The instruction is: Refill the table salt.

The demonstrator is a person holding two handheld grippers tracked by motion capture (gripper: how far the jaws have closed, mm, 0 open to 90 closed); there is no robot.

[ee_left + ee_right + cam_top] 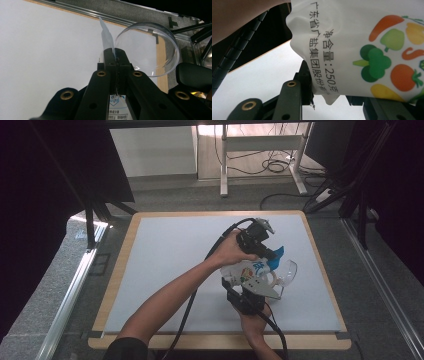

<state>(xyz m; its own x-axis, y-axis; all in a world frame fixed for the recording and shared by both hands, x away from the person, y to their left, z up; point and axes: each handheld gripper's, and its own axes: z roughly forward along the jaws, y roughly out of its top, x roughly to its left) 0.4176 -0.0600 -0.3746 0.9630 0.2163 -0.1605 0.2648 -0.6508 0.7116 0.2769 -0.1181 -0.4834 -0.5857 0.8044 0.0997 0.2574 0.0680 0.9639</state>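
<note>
Over the grey table [165, 270], left gripper [117, 58] was clamped on the bag's [248, 271] top edge, right gripper [329, 97] grasping its lower end, clear bowl [286, 270] just beside.

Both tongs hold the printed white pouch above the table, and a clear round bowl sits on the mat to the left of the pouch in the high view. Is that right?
Not quite. In the high view, the clear round bowl lies to the right of the printed white pouch, not the left. The rest holds: the left tongs pinch the pouch's edge and the right tongs grip it from below.
</note>
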